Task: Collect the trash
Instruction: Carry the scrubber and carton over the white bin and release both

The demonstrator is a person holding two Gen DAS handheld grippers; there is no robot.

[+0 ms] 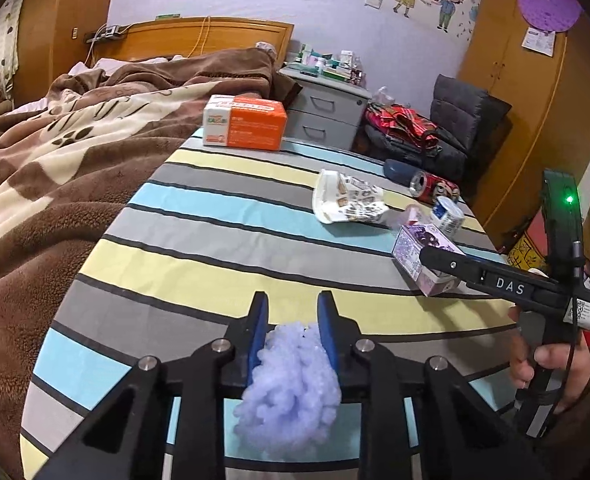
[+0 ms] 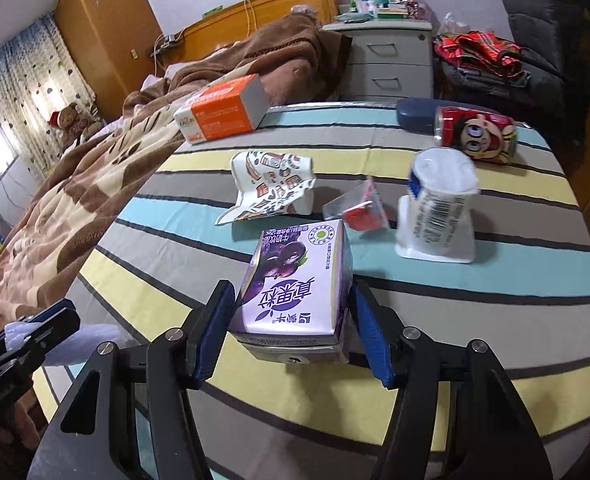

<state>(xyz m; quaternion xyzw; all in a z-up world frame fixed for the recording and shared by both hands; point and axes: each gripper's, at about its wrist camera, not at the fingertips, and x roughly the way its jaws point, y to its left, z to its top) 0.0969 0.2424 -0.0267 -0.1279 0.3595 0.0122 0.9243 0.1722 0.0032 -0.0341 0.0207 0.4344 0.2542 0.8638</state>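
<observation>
Left tool [image 1: 291, 312] pinches lilac foam wad [image 1: 291, 376] above open striped sheet [image 1: 199, 240].

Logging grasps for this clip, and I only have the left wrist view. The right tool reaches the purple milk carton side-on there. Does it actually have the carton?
Observer: Yes. In the right wrist view the purple milk carton lies on its side between the right tool's blue pads, and both pads sit against its sides.
Operator: Just past the carton I see only a pinkish smudge. What is it?
Observer: A clear packet with a red piece inside. It lies on the striped sheet between the crumpled wrapper and the white bottle.
</observation>
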